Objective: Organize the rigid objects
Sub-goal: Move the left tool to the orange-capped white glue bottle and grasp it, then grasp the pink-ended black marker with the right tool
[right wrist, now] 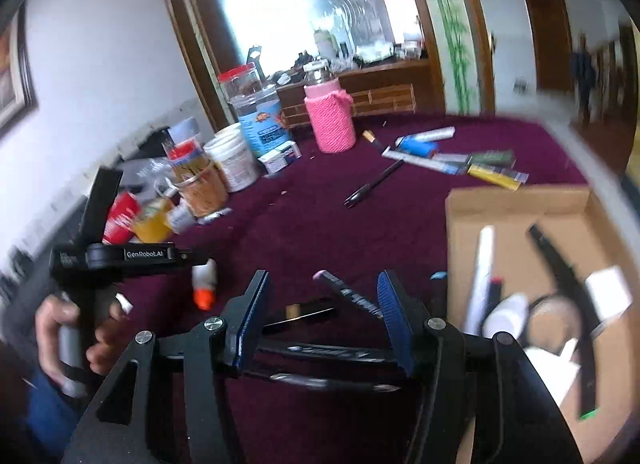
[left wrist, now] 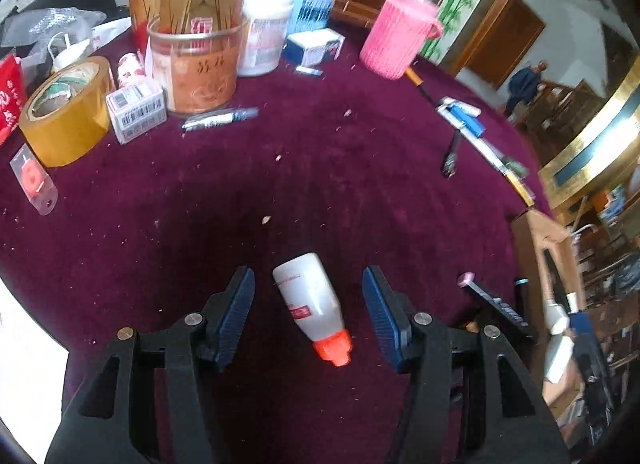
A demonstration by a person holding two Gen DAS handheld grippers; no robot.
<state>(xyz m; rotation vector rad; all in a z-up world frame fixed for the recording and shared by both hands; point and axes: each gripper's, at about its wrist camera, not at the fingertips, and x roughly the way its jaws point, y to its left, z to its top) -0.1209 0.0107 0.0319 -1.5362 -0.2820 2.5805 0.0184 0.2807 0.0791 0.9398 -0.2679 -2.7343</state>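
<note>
White bottle [left wrist: 310, 304] | lying between left gripper [left wrist: 308, 318] blue pads | untouched

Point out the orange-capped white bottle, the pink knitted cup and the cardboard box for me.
orange-capped white bottle [left wrist: 310, 296]: left wrist view, middle of its white body.
pink knitted cup [left wrist: 394, 37]: left wrist view, knitted side.
cardboard box [right wrist: 516, 201]: right wrist view, far wall.

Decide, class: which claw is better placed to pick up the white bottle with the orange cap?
Left claw: the white bottle lies on the cloth between its open fingers. The right claw faces dark pens instead.
</note>
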